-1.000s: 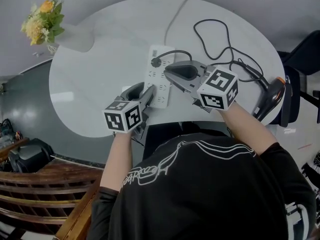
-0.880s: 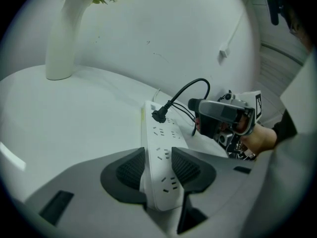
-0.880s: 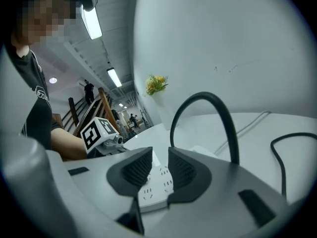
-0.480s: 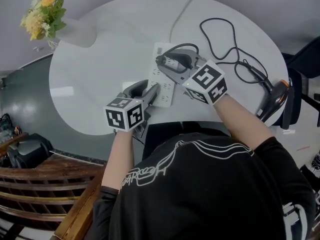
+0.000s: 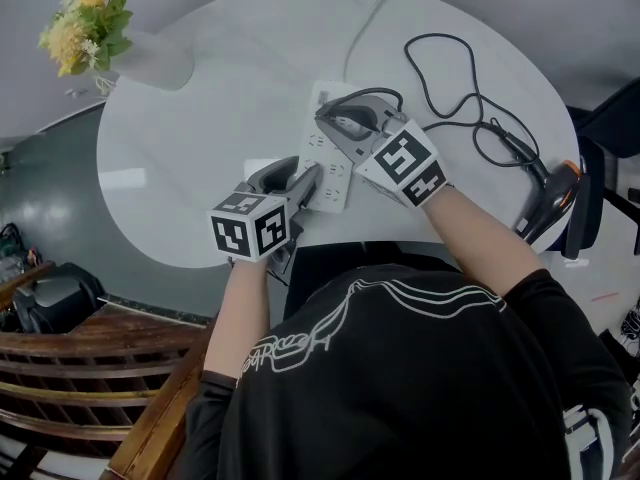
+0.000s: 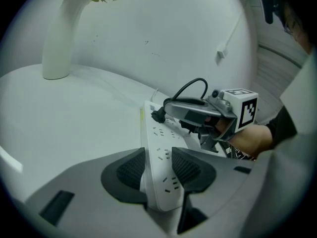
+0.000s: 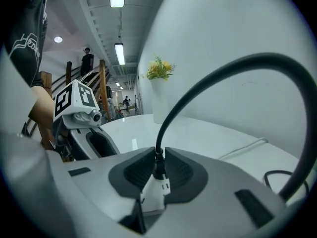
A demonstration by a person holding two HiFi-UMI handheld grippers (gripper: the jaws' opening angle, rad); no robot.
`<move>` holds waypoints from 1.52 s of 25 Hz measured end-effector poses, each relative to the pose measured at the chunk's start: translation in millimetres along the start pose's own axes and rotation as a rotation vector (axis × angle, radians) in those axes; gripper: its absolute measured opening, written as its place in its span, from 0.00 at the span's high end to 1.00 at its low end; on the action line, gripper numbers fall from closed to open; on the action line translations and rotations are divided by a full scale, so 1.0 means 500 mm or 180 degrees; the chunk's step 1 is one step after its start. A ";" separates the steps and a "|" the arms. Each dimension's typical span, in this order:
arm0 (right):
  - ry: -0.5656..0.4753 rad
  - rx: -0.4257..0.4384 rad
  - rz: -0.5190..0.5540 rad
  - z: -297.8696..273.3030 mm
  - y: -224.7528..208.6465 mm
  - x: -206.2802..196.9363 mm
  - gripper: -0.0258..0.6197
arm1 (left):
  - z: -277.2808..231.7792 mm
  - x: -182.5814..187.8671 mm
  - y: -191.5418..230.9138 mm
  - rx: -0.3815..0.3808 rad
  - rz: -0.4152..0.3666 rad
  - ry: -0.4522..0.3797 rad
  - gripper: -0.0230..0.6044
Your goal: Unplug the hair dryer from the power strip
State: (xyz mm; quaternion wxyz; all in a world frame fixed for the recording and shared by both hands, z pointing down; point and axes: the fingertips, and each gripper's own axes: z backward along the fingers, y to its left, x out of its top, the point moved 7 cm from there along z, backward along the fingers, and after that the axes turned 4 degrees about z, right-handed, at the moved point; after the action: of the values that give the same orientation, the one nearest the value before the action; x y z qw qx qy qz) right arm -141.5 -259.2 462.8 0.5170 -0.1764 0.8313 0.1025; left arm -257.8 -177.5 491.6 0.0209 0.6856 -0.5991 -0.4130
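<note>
So the long white plastic power strip (image 5: 320,156) lies roughly in the middle of the round white table (image 5: 180,168), running away from the person. A thin white cable (image 5: 365,23) leads off its far end toward the back edge of the table.

The left gripper (image 5: 305,180) is clamped on the near end of the strip. In the left gripper view both dark ribbed pads sit flush against the strip's long sides, with the strip tilted a bit between them.

The right gripper (image 5: 340,123) is over the far end of the strip, and its jaws have just been closing. In the right gripper view the pads pinch the small black plug (image 7: 158,165) from both sides, so it's gripping the plug. As far as I can tell the plug is still seated in a socket near the strip's far end, with the white of the strip directly under it.

The black rubber cord (image 5: 440,68) arches up out of the plug, loops across the right side of the table in a couple of loose curls, and ends at the dark hair dryer with an orange patch (image 5: 548,203). The dryer sits right at the table's right rim, well apart from both grippers.

Over at the far left of the table there's a white ceramic vase (image 5: 150,63) with yellow flowers (image 5: 80,18) in it.
</note>
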 end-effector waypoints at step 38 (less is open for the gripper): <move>0.0136 0.0002 0.0029 -0.003 -0.006 0.008 0.92 | -0.003 0.005 -0.005 0.0094 -0.0100 0.0127 0.70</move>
State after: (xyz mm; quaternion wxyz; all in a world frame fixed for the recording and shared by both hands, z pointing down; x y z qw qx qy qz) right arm -143.1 -263.1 459.8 0.4987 -0.1746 0.8430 0.1008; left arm -255.0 -179.4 490.1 0.0162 0.7033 -0.5937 -0.3906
